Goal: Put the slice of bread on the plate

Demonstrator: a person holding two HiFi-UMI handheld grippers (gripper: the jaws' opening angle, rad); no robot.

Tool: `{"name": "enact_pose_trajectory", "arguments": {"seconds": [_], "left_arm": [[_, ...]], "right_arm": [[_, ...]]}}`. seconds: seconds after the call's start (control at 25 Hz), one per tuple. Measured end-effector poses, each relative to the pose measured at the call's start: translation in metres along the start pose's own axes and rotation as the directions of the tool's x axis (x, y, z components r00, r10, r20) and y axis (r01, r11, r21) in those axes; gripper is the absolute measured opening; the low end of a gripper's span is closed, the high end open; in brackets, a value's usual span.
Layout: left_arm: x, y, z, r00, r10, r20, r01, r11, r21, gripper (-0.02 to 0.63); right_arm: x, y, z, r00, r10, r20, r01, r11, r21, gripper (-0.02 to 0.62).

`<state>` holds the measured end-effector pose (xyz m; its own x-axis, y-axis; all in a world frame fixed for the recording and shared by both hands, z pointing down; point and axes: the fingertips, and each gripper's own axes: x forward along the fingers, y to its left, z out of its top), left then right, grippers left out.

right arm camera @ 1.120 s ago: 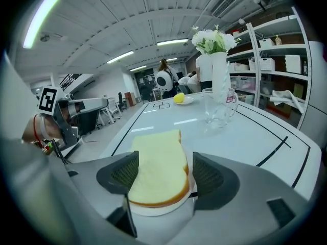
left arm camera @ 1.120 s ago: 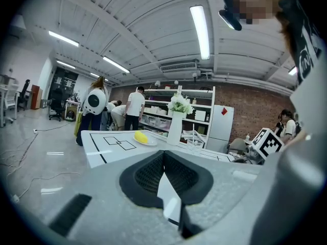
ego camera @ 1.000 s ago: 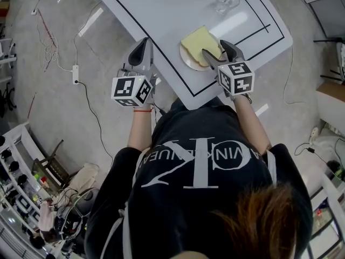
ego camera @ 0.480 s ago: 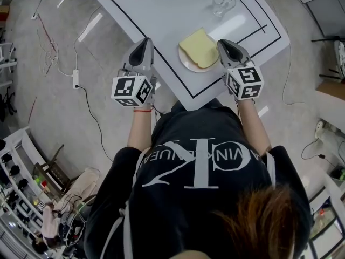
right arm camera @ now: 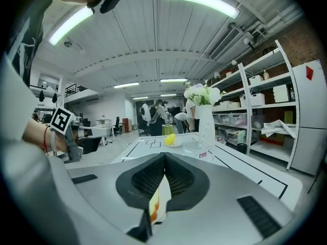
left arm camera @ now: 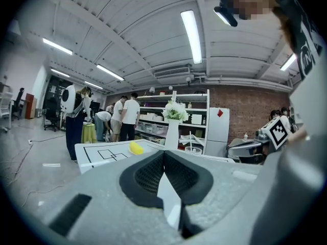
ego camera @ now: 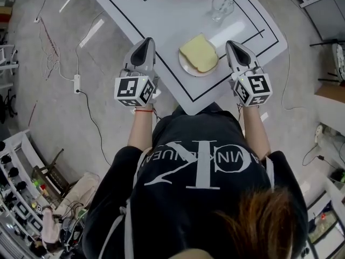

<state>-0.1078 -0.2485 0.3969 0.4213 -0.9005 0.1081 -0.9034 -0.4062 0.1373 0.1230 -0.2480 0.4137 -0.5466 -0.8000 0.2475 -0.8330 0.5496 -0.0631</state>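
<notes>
On its plate [ego camera: 187, 69], bread slice [ego camera: 198, 53] lies between left gripper [ego camera: 146, 40], fingers shut, and right gripper [ego camera: 232, 43], just closed empty.

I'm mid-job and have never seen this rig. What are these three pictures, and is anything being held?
No robot arm here: a person holds a two-jaw gripper in each hand. The head view looks down from a camera on their head and shows the left gripper and the right gripper, each carrying a cube with square markers. The other two pictures come from cameras riding on the grippers, looking along the jaws. On the white table the slice of bread lies on the plate, with a glass beyond it. The grippers are either side of the plate. The left jaws are together, empty. The right jaws have just been closing and are now together, nothing between them.
</notes>
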Motion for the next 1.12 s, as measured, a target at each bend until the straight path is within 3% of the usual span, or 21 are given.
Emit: {"name": "enact_pose_trajectory", "arguments": {"seconds": [0.48,1.12], "left_arm": [[-0.005,-0.001,0.035,0.996,0.012,0.085,-0.015,0.999,0.031,0.011],[-0.014,0.006,0.066,0.987,0.053,0.150,-0.066,0.994,0.084,0.011]], "right_arm": [[-0.017,-0.007,0.046,0.992,-0.026,0.124,0.028,1.000,-0.013,0.002],[-0.020,-0.007,0.078,0.980,-0.020,0.199,0.026,0.999,-0.027,0.002]]}}
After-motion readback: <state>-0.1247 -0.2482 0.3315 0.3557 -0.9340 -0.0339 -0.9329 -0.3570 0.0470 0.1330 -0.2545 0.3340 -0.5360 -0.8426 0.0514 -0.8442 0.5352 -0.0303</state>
